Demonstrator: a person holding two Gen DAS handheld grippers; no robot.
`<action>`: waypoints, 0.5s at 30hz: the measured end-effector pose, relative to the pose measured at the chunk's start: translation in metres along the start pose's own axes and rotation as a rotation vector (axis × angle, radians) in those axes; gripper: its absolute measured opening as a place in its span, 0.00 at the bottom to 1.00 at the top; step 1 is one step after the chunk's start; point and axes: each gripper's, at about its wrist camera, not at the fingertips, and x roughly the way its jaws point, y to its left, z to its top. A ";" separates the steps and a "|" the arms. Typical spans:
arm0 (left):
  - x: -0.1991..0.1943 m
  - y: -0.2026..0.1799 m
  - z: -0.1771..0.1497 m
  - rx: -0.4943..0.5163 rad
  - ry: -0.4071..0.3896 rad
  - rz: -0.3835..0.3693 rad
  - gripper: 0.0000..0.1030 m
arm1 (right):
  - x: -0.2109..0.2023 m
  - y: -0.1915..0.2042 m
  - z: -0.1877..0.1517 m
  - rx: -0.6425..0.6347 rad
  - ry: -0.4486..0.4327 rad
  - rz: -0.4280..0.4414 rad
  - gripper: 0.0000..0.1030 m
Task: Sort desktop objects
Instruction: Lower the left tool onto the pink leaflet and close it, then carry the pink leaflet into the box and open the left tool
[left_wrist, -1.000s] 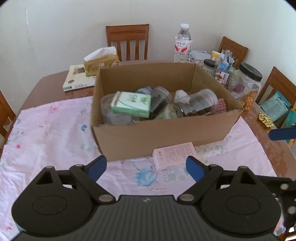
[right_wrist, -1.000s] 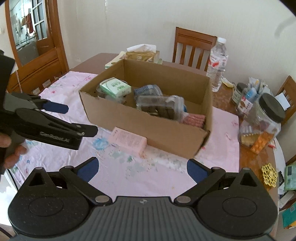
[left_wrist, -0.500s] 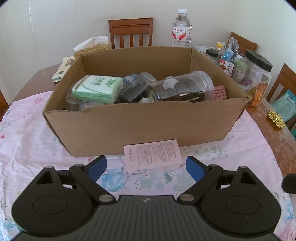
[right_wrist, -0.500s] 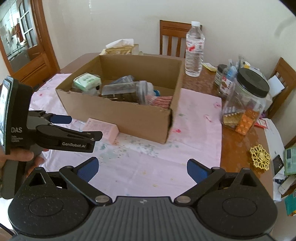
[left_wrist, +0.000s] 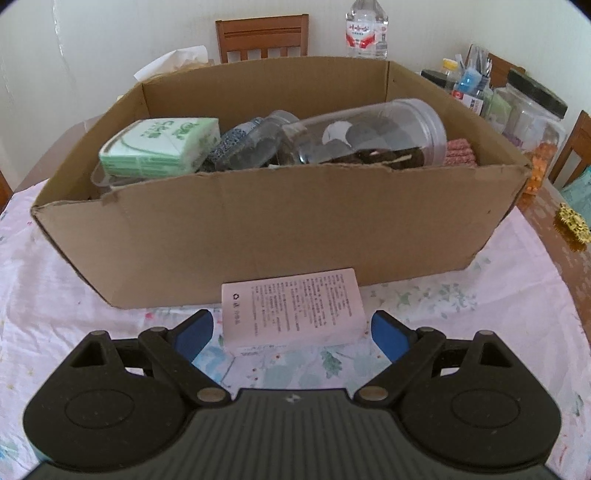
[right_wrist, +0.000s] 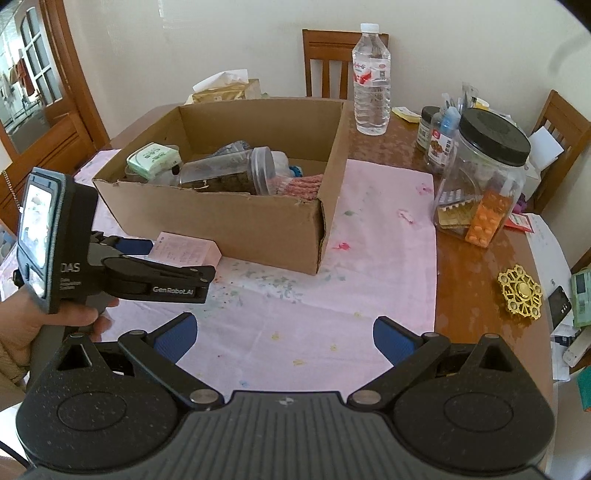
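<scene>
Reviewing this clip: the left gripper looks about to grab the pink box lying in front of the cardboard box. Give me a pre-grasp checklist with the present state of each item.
1. Left gripper open: ok, both blue pads spread wide.
2. Flat pink printed carton lined up between the pads: ok, though only its near end lies between them.
3. Pads touching the carton: not ok, gaps show on both sides.
4. Room behind the carton: cannot tell; its far edge lies at the wall of the brown cardboard box, contact unclear.
5. Right gripper out of the way: ok, open over bare pink floral cloth, holding nothing.
6. Space in the cardboard box: not ok, already crowded with jars and packs.
</scene>
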 end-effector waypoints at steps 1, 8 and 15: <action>0.002 -0.001 0.000 0.002 0.001 0.005 0.90 | 0.000 0.000 0.000 0.002 0.001 0.000 1.00; 0.008 -0.001 0.001 0.006 0.011 0.005 0.80 | 0.001 -0.002 -0.003 0.006 0.008 -0.005 1.00; 0.000 0.003 0.000 -0.001 0.006 -0.013 0.80 | -0.001 -0.002 -0.002 0.000 0.005 -0.005 1.00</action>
